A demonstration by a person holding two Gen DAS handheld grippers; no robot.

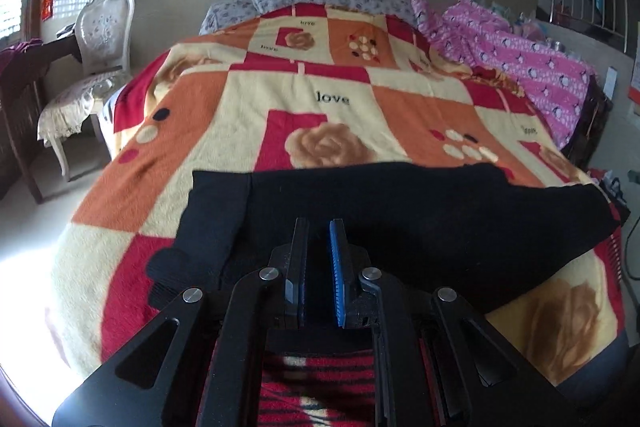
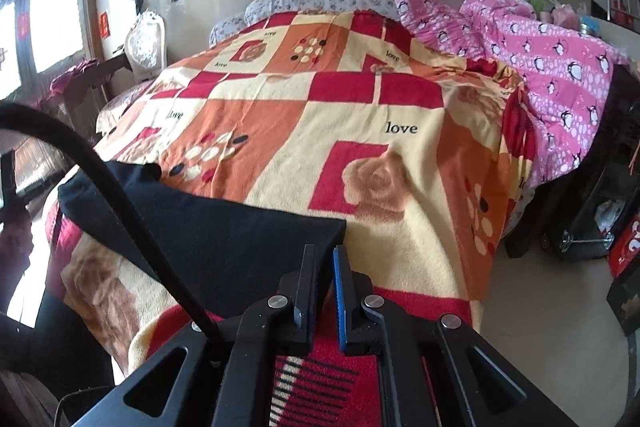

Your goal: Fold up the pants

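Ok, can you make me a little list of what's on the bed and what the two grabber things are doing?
Pants: black pants lying flat across the near end of the bed
Blanket: orange, red and cream blanket with roses and the word love, under the pants
Other bedding: pink penguin quilt bunched on the right side
Left gripper: over the pants, jaws a little apart, holding nothing
Right gripper: at the pants' right corner, jaws a little apart, holding nothing
Beside the bed: white chair
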